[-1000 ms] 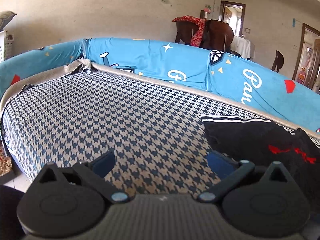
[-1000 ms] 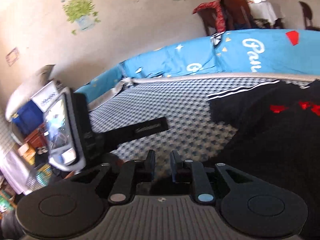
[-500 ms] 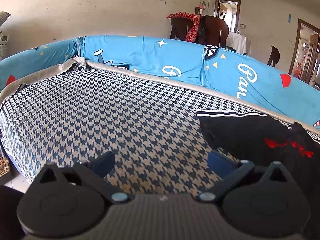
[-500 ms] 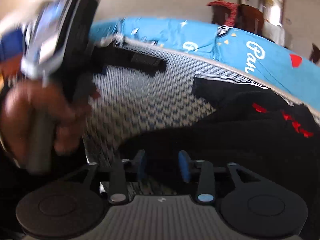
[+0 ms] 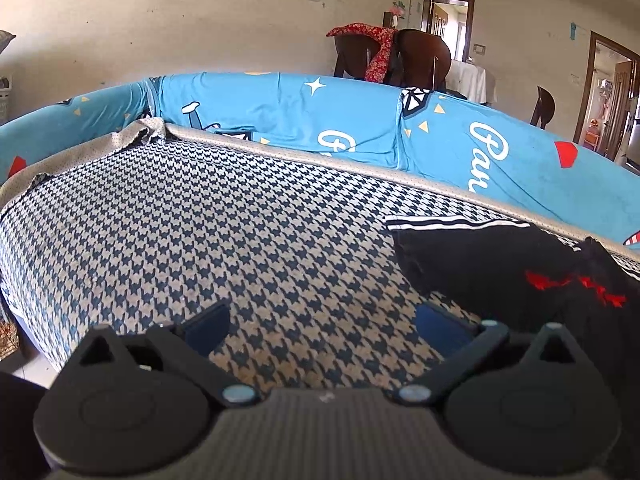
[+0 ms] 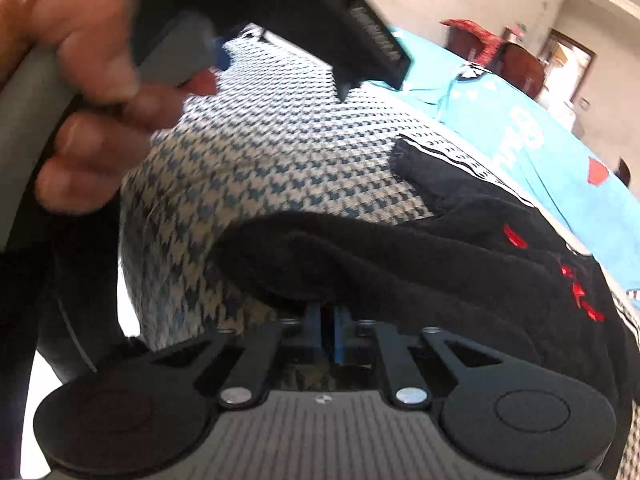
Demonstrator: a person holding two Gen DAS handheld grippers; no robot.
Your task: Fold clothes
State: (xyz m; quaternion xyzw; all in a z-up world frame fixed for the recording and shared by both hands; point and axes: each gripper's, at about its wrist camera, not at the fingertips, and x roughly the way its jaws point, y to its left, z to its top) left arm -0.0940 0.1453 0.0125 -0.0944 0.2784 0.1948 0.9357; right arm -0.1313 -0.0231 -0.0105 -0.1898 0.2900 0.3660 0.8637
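Garment: black garment [image 6: 400, 256] with red marks lies on my houndstooth cover [image 5: 200, 232].
Right gripper [image 6: 327, 322]: fingers nearly together, pinching garment's near fold.
Left gripper [image 5: 320, 324]: fingers spread wide, empty, just beside garment.

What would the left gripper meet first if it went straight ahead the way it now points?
Probably the houndstooth sofa cover: the open left gripper points across its bare part, left of the black garment. Depth is unclear.

My left gripper [image 5: 322, 326] has a black body with a ribbed grey plate, two round black discs, silver pivot screws and dark blue finger pads [image 5: 208, 322]. My right gripper [image 6: 327, 330] looks the same. My left hand [image 6: 84, 92] wraps a grey handle.
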